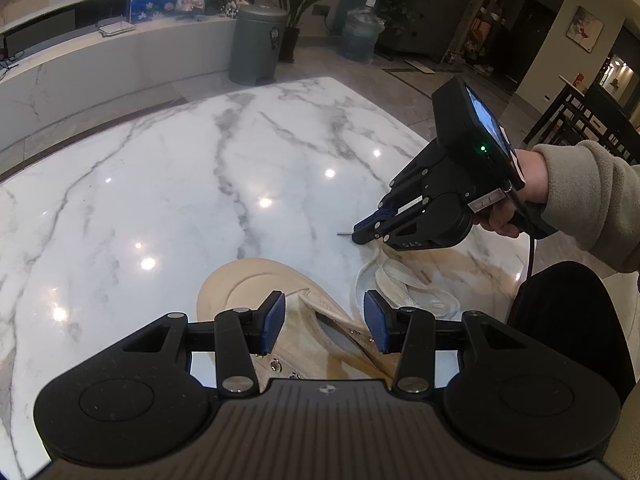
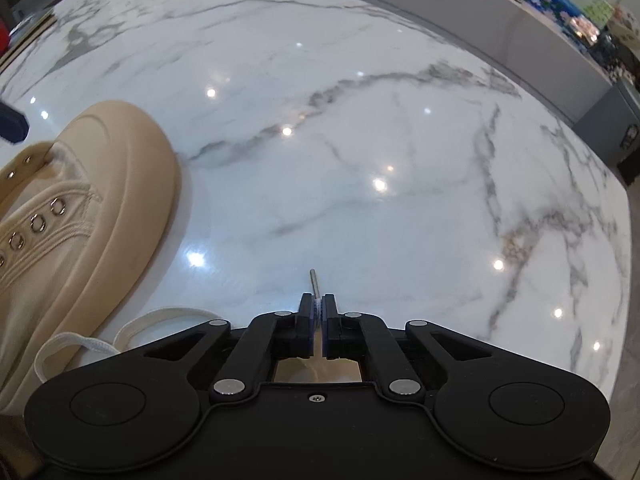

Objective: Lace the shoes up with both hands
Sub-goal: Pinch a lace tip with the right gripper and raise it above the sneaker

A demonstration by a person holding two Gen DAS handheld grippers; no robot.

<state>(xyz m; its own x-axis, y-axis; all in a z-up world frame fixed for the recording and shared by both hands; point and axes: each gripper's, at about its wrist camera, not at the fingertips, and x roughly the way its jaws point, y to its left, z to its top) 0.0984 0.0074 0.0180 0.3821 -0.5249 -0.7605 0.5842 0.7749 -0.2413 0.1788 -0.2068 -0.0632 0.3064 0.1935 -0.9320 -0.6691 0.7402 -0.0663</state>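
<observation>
A beige canvas shoe (image 1: 240, 284) lies on the marble table, its rubber toe pointing away from me; in the right wrist view the shoe (image 2: 120, 200) fills the left side, showing a row of metal eyelets. My left gripper (image 1: 325, 320) is open, its blue pads standing on either side of the shoe's throat. A white lace (image 1: 400, 292) lies in loose loops right of the shoe. My right gripper (image 2: 317, 300) is shut on the lace's end, with the metal aglet (image 2: 313, 280) sticking out past the pads. In the left wrist view the right gripper (image 1: 360, 234) is low over the table.
The white marble table (image 2: 400, 140) stretches ahead, glossy with light spots. The lace's loops (image 2: 160, 320) rest beside the sole. A sleeved hand (image 1: 520, 192) holds the right gripper. A grey bin (image 1: 258, 44) and plants stand on the floor beyond the far edge.
</observation>
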